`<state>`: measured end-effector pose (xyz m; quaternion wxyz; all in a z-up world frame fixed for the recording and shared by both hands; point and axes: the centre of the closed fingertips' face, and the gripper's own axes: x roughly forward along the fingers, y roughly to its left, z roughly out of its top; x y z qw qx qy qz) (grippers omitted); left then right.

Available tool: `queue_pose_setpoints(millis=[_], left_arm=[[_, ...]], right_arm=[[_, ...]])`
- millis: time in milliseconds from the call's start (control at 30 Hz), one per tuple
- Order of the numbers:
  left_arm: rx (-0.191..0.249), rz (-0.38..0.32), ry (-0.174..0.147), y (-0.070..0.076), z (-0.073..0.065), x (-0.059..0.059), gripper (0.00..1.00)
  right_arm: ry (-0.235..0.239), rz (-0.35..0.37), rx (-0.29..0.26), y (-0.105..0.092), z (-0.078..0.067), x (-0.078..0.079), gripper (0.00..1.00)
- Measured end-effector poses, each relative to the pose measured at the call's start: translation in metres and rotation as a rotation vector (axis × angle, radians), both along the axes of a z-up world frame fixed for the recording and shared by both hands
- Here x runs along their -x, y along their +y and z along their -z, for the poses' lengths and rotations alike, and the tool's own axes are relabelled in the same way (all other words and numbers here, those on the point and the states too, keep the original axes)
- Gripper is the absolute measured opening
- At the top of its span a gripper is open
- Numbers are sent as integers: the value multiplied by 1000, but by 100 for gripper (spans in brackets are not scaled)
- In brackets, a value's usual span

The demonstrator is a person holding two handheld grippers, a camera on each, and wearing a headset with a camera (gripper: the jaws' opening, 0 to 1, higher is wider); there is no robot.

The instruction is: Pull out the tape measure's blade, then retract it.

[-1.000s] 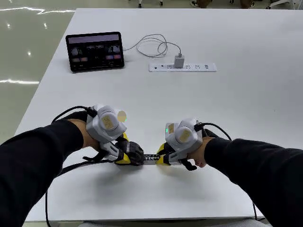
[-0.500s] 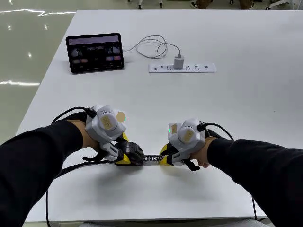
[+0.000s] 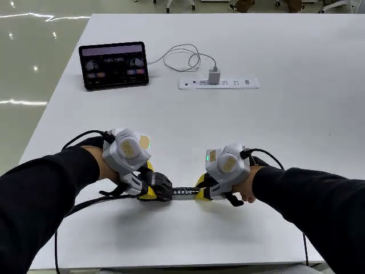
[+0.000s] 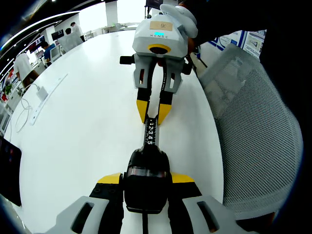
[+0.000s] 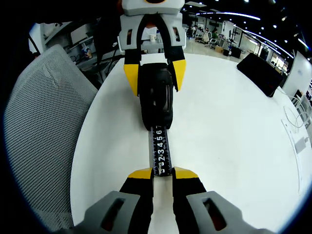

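Pull-out step: left gripper [image 4: 146, 178] clamps black plastic tape-measure case [image 5: 156, 97]; right gripper [image 5: 161, 173] pinches tip of black numbered blade [image 5: 161, 148], short span between claws. Next, likely: draw right gripper straight away, case steady.

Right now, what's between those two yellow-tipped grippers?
The tape measure's blade, from the case in the left gripper to the right gripper, in both gripper views.

White rectangular table [image 3: 274, 142], matt top. Far part: dark flat tablet [image 3: 114, 64], screen lit; near it, a white power strip [image 3: 218, 83] with grey charger plug [image 3: 214, 76]; looped white cable [image 3: 182, 57] joins them.
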<state>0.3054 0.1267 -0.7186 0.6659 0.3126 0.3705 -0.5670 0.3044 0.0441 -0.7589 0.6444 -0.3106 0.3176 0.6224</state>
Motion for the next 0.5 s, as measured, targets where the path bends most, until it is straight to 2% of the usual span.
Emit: queue_pose_setpoints(millis=[500], left_arm=[[10, -8, 0, 0, 0, 0, 31]], right_arm=[[7, 6, 9, -9, 0, 0, 9]])
